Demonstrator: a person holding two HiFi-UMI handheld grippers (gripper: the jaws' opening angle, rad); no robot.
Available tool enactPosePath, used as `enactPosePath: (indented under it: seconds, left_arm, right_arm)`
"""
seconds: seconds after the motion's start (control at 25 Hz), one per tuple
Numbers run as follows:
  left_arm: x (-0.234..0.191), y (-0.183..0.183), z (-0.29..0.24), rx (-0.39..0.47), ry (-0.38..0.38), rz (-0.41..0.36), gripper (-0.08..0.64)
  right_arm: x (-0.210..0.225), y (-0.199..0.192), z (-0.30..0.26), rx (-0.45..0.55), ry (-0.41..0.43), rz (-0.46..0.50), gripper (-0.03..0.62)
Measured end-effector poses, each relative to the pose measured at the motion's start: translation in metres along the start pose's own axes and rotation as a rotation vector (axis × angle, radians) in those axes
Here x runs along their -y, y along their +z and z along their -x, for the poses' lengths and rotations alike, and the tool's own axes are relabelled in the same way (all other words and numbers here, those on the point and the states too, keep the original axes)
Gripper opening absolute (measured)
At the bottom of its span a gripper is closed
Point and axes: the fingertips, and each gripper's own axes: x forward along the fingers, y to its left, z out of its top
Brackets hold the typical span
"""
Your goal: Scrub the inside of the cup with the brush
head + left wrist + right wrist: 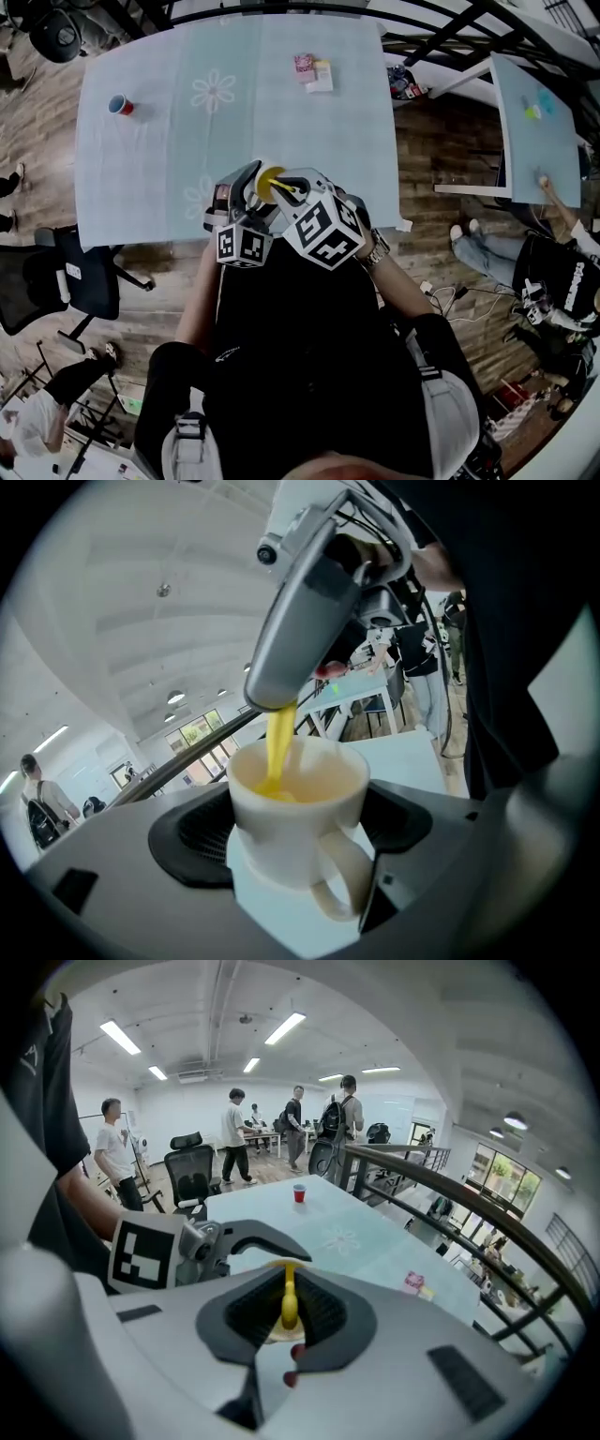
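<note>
Left claw (296,825): its black ribbed pads (202,832) are closed on either side of the cup (281,855), gripping it upright above the near edge of the bench (169,159). The cup is smooth, white and cylindrical, with a thick loop handle turned toward the left gripper view's camera.

Right claw (289,1314): its dark ribbed jaws are clamped on the slim yellow handle of the brush (289,1297). In the left gripper view the brush descends from the right claw's grey body into the cup mouth, and its yellow head rests low inside against the far wall. In the head view the two marker cubes sit side by side, almost touching, with the cup's yellow interior showing between the claws.

The bench is rectangular, covered in a pale blue-green cloth printed with faint white flowers. On it, well apart from the claws, stand a small red cup (120,105) near the far left corner and a pink and yellow packet pair (313,72) near the far edge.

The floor (441,141) is dark wood plank. A black office chair (84,281) stands left of the bench. Beyond it are a dark metal railing (441,1185), white walls, strip lights (120,1037) on the ceiling, and several standing people (232,1133).
</note>
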Motion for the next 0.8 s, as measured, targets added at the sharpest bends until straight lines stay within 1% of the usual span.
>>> enactPosePath:
  seconds: [0.16, 0.28, 0.4, 0.56, 0.72, 0.8]
  left_arm:
    - [-0.002, 0.002, 0.006, 0.004, 0.018, -0.002, 0.4]
    - [-0.008, 0.004, 0.007, 0.005, 0.041, 0.004, 0.4]
    - [-0.013, 0.005, 0.009, -0.006, 0.064, 0.005, 0.4]
    - [-0.018, 0.001, 0.012, -0.037, 0.077, -0.04, 0.4]
    - [-0.019, -0.003, 0.015, -0.045, 0.083, -0.047, 0.4]
    - [-0.019, -0.003, 0.015, -0.042, 0.085, -0.041, 0.4]
  right_arm:
    - [0.014, -0.002, -0.001, -0.016, -0.066, -0.006, 0.04]
    - [0.016, -0.012, -0.001, -0.039, -0.08, -0.012, 0.04]
    - [0.012, -0.023, -0.001, -0.072, -0.078, 0.003, 0.038]
    - [0.003, -0.028, -0.003, -0.11, -0.039, 0.015, 0.038]
    - [-0.017, -0.028, -0.006, -0.116, 0.047, -0.001, 0.038]
    - [-0.025, -0.027, -0.006, -0.112, 0.064, 0.0, 0.038]
